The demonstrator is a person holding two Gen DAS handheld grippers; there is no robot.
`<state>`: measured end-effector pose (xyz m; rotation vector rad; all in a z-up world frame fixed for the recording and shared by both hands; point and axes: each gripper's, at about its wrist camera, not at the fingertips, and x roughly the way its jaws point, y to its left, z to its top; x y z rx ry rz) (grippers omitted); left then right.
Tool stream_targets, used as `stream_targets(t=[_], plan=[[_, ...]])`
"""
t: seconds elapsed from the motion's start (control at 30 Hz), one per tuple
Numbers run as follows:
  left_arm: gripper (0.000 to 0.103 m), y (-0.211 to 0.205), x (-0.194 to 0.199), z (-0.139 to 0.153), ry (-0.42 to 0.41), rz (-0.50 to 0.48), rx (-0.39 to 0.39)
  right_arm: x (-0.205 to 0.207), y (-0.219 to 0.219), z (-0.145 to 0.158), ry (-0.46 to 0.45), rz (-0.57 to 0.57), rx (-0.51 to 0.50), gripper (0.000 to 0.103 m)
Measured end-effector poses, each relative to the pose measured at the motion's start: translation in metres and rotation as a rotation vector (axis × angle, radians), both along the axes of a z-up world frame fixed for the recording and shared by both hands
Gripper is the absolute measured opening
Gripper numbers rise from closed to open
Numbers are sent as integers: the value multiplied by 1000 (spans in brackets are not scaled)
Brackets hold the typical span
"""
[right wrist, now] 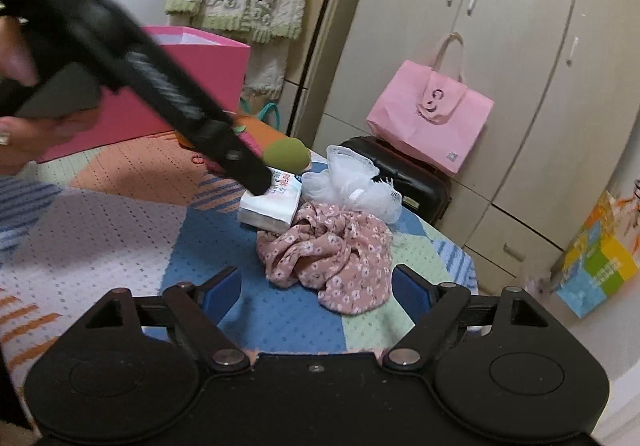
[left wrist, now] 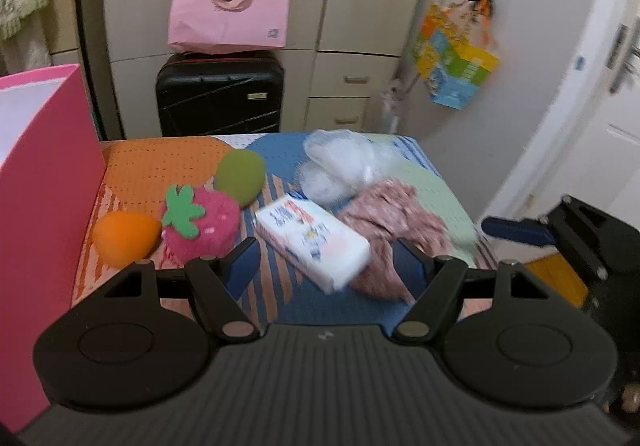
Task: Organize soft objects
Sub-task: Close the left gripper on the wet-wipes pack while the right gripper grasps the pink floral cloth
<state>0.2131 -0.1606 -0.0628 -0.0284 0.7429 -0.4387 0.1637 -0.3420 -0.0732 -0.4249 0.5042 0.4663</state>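
Soft things lie on a patterned quilt (left wrist: 168,162): an orange sponge (left wrist: 124,238), a strawberry plush (left wrist: 200,226), a green sponge (left wrist: 240,176), a white tissue pack (left wrist: 312,242), a white mesh pouf (left wrist: 340,166) and a pink floral cloth (left wrist: 400,230). My left gripper (left wrist: 326,266) hangs open just short of the tissue pack, its pads clear of it. In the right wrist view my right gripper (right wrist: 316,292) is open in front of the floral cloth (right wrist: 332,254), not touching it. The left gripper's black body (right wrist: 160,78), held by a hand (right wrist: 24,134), crosses that view above the tissue pack (right wrist: 272,206).
An open pink box (left wrist: 48,186) stands at the quilt's left side. Past the far edge are a black suitcase (left wrist: 220,94) with a pink tote bag (left wrist: 230,6) on it, and wardrobe doors. A colourful bag (left wrist: 456,62) hangs at the right.
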Motion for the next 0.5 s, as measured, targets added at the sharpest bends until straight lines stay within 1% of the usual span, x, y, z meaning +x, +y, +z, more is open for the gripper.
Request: stream_targets(t=[0.13,0.23,0.3,0.4,0.5], plan=[[71,-11,18,-6,22,35,8,19,-2,-5,-3,43,13,88],[71,-18,24,-13,-5,60,40,33,-4,-11,1,47,8,88],[71,-20,28,-19,-10,73,54,40,-7,-13,20,57,18,88],[70,-18,34,-27,28,70,31,48,-12,-16,62,83,65,88],[70,-17,35,-32,44,69,15,57,-16,-18,94,102,102,91]])
